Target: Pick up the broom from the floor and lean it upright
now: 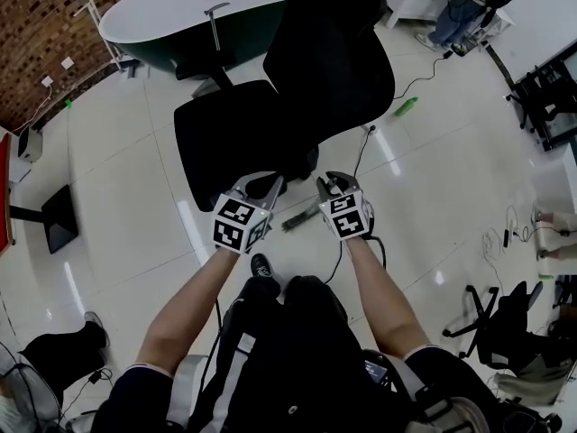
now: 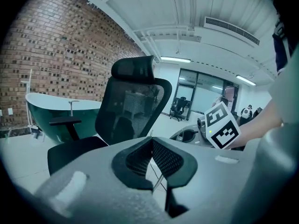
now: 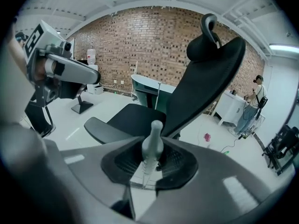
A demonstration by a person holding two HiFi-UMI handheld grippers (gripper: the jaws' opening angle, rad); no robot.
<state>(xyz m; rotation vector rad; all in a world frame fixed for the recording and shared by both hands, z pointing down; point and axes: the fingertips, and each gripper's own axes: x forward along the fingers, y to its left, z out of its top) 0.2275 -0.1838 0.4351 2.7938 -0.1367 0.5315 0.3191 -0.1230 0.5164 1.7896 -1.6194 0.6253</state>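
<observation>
The broom's grey, bulb-ended handle (image 3: 152, 143) sticks up between the jaws of my right gripper (image 3: 152, 141), which is shut on it; the shaft runs down out of sight behind the jaws. In the head view the right gripper (image 1: 332, 186) and left gripper (image 1: 261, 186) are side by side in front of the black chair. A dark elongated piece (image 1: 298, 218) shows low between them; I cannot tell whether it is the broom's brush. In the left gripper view the left gripper (image 2: 150, 141) has its pads meeting at the tip, holding nothing.
A black mesh office chair (image 1: 297, 88) stands directly ahead on the glossy white floor. Behind it is a green bathtub (image 1: 180, 16) against a brick wall. Cables (image 1: 361, 156) and a green bottle (image 1: 406, 106) lie to the right. A person (image 1: 460, 7) stands far right.
</observation>
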